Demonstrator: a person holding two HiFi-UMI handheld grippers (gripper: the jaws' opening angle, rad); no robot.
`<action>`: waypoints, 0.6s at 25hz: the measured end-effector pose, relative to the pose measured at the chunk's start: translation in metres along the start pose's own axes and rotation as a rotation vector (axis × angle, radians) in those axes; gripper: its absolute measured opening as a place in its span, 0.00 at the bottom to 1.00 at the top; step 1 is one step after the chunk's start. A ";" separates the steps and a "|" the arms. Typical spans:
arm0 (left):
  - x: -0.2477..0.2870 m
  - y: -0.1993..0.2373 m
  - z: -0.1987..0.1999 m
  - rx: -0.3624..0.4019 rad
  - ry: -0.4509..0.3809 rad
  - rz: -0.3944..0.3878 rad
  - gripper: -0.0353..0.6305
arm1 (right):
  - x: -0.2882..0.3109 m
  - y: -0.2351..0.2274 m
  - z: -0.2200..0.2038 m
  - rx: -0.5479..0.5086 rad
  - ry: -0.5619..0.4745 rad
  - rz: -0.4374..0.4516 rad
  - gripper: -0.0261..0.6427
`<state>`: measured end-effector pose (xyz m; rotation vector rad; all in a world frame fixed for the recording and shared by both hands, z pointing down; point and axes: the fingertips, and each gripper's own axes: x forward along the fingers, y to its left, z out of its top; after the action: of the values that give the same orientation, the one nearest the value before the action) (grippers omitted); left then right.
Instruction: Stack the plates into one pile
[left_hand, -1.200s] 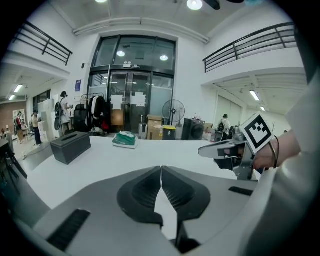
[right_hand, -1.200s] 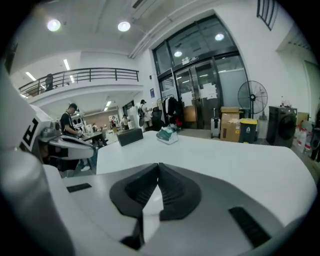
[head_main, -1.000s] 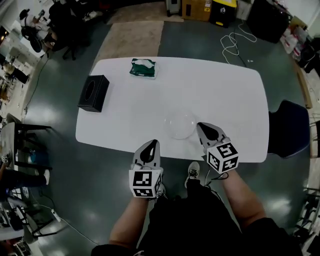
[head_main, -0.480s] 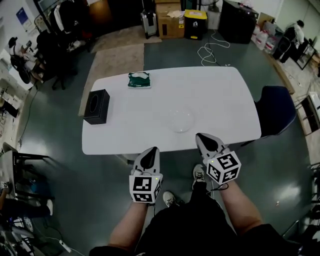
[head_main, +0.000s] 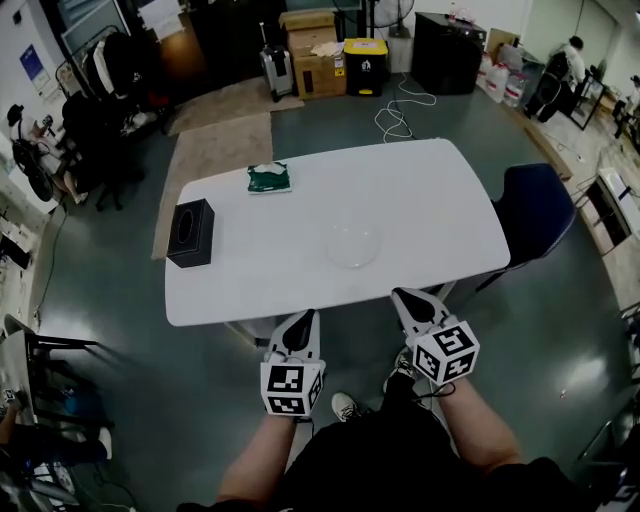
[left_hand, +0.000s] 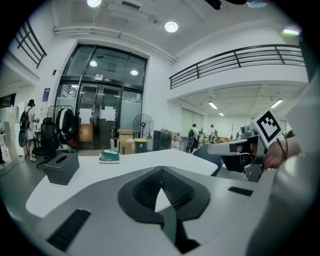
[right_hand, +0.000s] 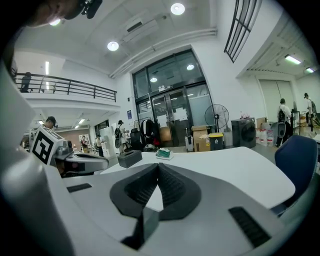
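Your left tool (head_main: 304, 314) and right tool (head_main: 401, 294) are closed and empty; the clear plates (head_main: 353, 243) sit toward the worktop's (head_main: 430, 195) near side, so a misjudged approach could knock them off.

One round pile of plates (head_main: 353, 245) is noted: clear, glassy, almost lost against the white tabletop (head_main: 430, 200). It is laid flat and upright, rim faintly outlined, with a soft sheen across the middle. It is placed right of the tabletop's centre, nearer the near edge but set back from it. The number of plates in the pile cannot be told.
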<state>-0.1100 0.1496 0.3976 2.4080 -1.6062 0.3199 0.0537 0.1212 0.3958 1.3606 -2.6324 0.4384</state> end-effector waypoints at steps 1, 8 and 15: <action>0.000 -0.001 -0.001 0.000 -0.003 0.001 0.08 | -0.002 0.000 -0.002 0.002 0.001 -0.001 0.07; 0.001 -0.010 0.001 0.000 -0.005 -0.002 0.08 | -0.015 -0.006 0.000 -0.004 -0.006 -0.008 0.06; 0.001 -0.019 0.009 0.000 -0.011 -0.004 0.08 | -0.027 -0.010 0.002 0.002 -0.010 -0.012 0.06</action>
<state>-0.0910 0.1528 0.3882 2.4166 -1.6060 0.3061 0.0778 0.1360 0.3885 1.3815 -2.6310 0.4341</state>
